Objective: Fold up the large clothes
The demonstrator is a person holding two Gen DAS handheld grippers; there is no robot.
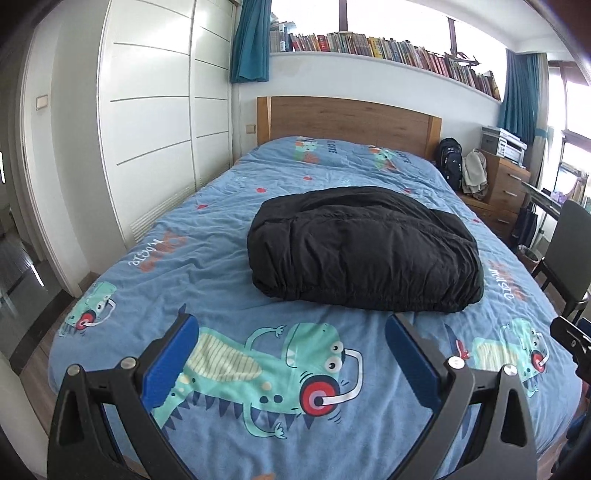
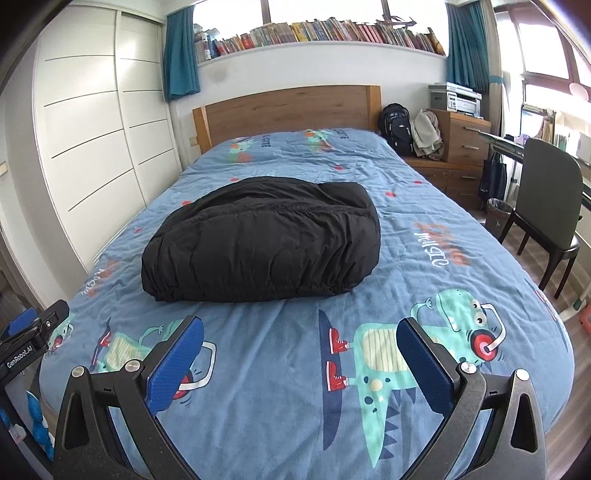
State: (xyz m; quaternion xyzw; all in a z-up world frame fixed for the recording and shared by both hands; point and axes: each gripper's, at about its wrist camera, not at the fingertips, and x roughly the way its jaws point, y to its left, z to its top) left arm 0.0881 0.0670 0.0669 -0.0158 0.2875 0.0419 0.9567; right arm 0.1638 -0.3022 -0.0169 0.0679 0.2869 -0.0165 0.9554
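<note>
A black garment point(image 1: 364, 251) lies bundled mid-bed point(image 1: 229, 295) (elastic hem facing the foot) as the left gripper point(image 1: 291, 363) and right gripper point(image 2: 301, 363) hover spread and empty; a clean fold likely means pinching hem corners and keeping the fabric taut.

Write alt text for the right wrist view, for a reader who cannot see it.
A bulky black garment lies folded in the middle of a bed with a blue dinosaur-print cover. The right gripper hovers open over the near end, clear of the garment. Behind stand a wooden headboard and a shelf of books.
</note>
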